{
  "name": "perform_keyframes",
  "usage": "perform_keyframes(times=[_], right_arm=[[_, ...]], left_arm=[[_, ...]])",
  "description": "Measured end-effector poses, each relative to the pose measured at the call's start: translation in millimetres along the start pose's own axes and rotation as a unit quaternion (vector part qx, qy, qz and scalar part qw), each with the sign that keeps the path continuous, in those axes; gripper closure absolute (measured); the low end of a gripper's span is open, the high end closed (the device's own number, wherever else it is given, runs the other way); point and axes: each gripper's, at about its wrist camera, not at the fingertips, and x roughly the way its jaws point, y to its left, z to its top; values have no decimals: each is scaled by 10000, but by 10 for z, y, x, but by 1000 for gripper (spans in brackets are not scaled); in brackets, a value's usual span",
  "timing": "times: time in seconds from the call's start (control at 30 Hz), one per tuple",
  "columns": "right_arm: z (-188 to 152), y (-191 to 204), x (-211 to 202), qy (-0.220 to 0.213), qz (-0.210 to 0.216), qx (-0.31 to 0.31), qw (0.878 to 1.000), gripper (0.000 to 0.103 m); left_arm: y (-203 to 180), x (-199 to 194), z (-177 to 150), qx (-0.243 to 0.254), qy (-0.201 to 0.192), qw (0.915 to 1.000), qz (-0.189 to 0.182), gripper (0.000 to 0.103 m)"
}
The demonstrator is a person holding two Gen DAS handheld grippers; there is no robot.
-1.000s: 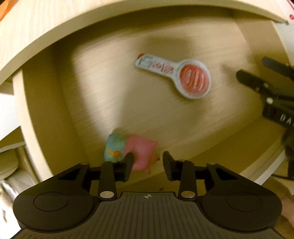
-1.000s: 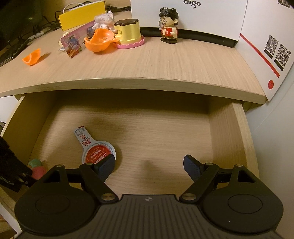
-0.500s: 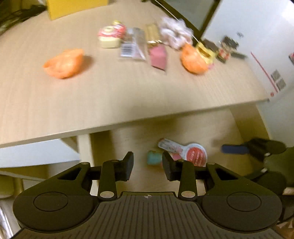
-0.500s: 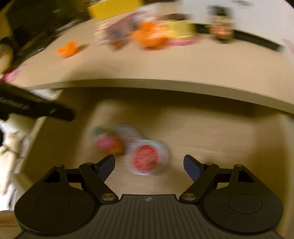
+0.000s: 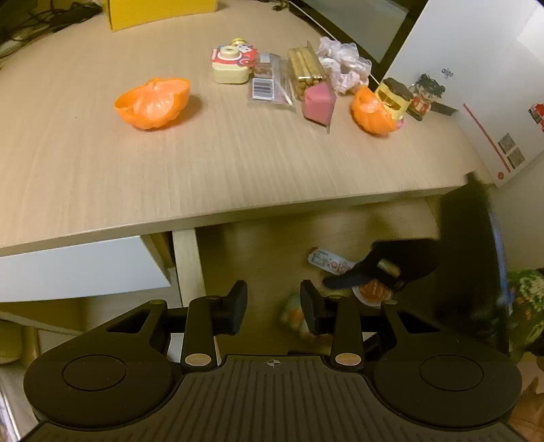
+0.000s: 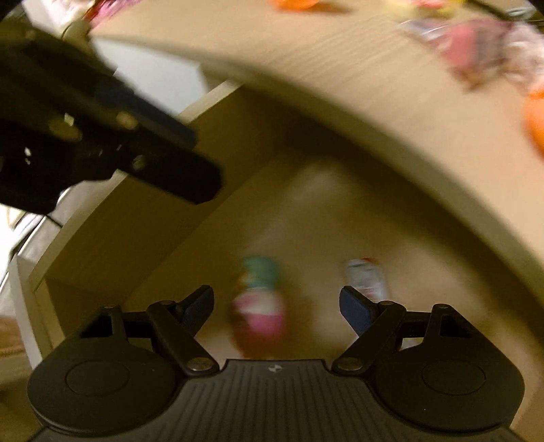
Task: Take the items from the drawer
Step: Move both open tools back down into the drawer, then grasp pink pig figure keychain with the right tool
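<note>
The open wooden drawer point(image 5: 258, 244) sits under the desk top. A small pink and teal toy point(image 6: 260, 306) lies on its floor, blurred. Beside it lies a white tag with a round red end point(image 6: 365, 277). My right gripper point(image 6: 277, 306) is open and points down over the toy, which shows between its fingers without the pads touching it. In the left wrist view the right gripper point(image 5: 353, 268) hangs over the tag point(image 5: 323, 260), with the toy point(image 5: 292, 314) nearer. My left gripper point(image 5: 273, 307) is open and holds nothing, raised above the drawer's left part. It shows as the left gripper point(image 6: 197, 159) at the upper left.
On the desk top point(image 5: 102, 163) lie two orange shell halves point(image 5: 153, 102), a toy camera point(image 5: 231, 64), snack packets point(image 5: 272, 85), a pink pack point(image 5: 319, 105) and a small figurine point(image 5: 423, 97). A white box point(image 5: 476, 85) stands at the right, a yellow box point(image 5: 159, 10) at the back.
My left gripper rose out of the drawer and tipped up, bringing the desk top into view. My right gripper swung left and down over the pink and teal toy, rolling as it went.
</note>
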Motion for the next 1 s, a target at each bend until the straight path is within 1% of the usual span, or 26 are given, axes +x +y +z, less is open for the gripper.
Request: perform_keyframes(times=[0.03,0.07,0.13,0.23,0.3,0.33,0.4,0.47,0.5,0.53,0.6,0.67,0.7,0.73,0.77,0.8,0.83,0.87,0.9,0.93,1.0], right_arm=[[8,17,44,89,69,-21,9999,25],[11,32,82,168,84,-36,9998,34],[1,46,141,323,35,-94,9994,55],[-20,-17,92,245,-50,53,9997,57],[-54,-98,-19,81,-125,261,9995,57],[-87,-161,-112,-49,-164,426,9989,57],[-197,-331,-339,-365,-289,885,9950,57],[-400,-568,-594,-705,-535,1547,9840,57],[-532,-686,-702,-839,-702,1852,9766,57],[-666,-788,-779,-911,-918,2074,9697,57],[-900,-941,-840,-866,-1460,2229,9599,57],[-1047,-1037,-830,-719,-1809,2251,9547,57],[-1118,-1079,-832,-707,-1898,2288,9522,57],[-1173,-1098,-835,-732,-1891,2355,9505,57],[-1231,-1102,-837,-766,-1858,2447,9486,57],[-1254,-1116,-824,-802,-1820,2542,9465,57],[-1305,-1103,-808,-821,-1789,2616,9449,57],[-1354,-1077,-776,-806,-1767,2675,9438,57],[-1333,-1052,-762,-812,-1746,2723,9427,57],[-1361,-1063,-796,-930,-1754,2751,9407,57],[-1383,-1080,-823,-1037,-1725,2838,9375,57]], left_arm=[[-5,7,6,23,12,10000,-6,65],[-10,11,10,47,16,10000,-15,65],[-13,11,18,80,21,10000,-53,65],[-18,26,26,154,55,9998,-89,65],[-45,47,33,284,69,9995,-119,65],[-76,59,31,402,54,9991,-152,66],[-184,89,9,856,-35,9960,-252,66],[-366,130,-49,1595,-166,9863,-389,66],[-481,173,-88,2014,-204,9782,-468,66],[-575,224,-115,2323,-211,9710,-520,64],[-757,355,-179,2968,-261,9533,-490,64],[-921,501,-255,3748,-286,9259,-385,64],[-993,575,-293,4140,-250,9093,-338,64],[-1047,640,-326,4442,-193,8952,-310,64],[-1081,698,-333,4631,-119,8857,-316,64],[-1108,755,-344,4760,-3,8788,-334,64],[-1133,820,-346,4818,131,8755,-341,63],[-1155,880,-344,4824,239,8750,-330,63],[-1177,938,-340,4793,306,8766,-297,63],[-1190,969,-347,4750,316,8790,-275,63],[-1224,1023,-324,4584,268,8880,-256,63]])
